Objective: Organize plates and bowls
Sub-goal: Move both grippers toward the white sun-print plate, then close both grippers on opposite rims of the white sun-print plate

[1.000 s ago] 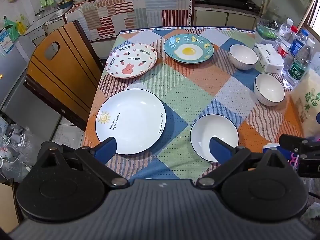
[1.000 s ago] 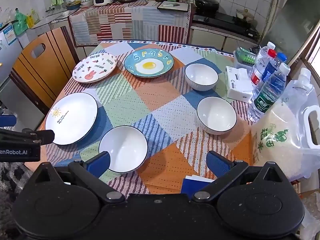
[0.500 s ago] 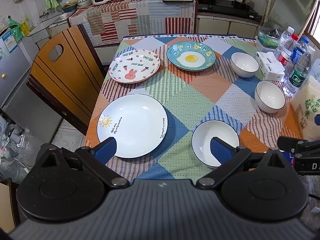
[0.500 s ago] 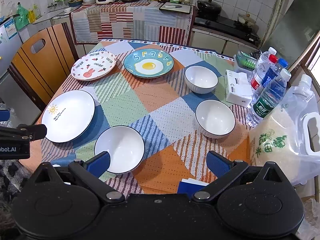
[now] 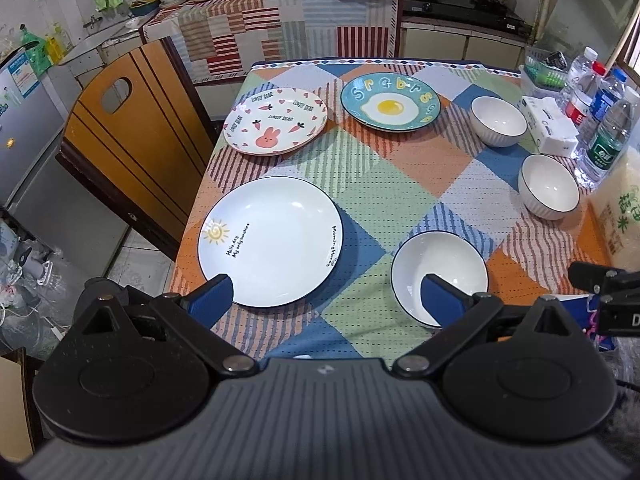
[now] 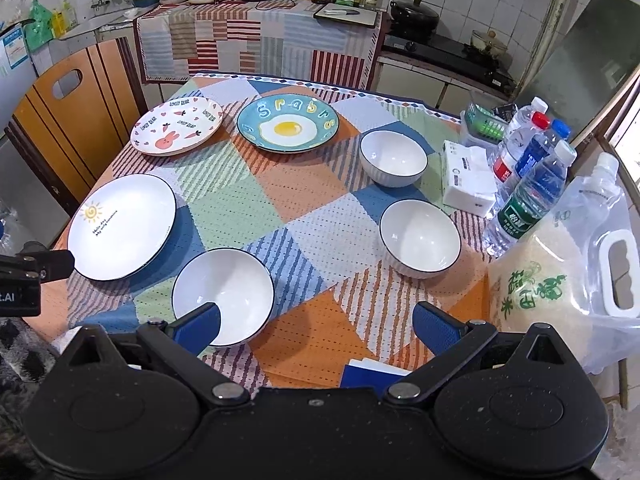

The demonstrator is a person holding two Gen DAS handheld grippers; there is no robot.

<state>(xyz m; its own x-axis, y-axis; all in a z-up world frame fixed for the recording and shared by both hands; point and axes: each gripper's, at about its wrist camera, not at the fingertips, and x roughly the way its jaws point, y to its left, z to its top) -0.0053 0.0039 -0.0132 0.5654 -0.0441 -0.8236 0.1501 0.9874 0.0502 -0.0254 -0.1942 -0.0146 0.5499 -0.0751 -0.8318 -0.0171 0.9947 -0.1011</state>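
Three plates and three bowls lie apart on the patchwork tablecloth [image 5: 384,184], none stacked. White sun plate [image 5: 270,240] at the near left edge of the table. Rabbit plate [image 5: 276,120] at the far left corner; blue egg plate [image 5: 390,102] just beside it along the far edge. Shallow white bowl [image 5: 438,270] near the front edge, right of the sun plate. Two ribbed white bowls toward the right edge: one far [image 6: 393,158], one nearer [image 6: 420,238].

Left gripper [image 5: 326,300]: fingers spread wide, holding nothing, above the front edge between sun plate and shallow bowl. Right gripper [image 6: 318,326]: fingers likewise wide apart, empty, above the front edge.

Tissue pack [image 6: 468,180], water bottles [image 6: 532,184] and rice bag [image 6: 560,280] line the right edge.
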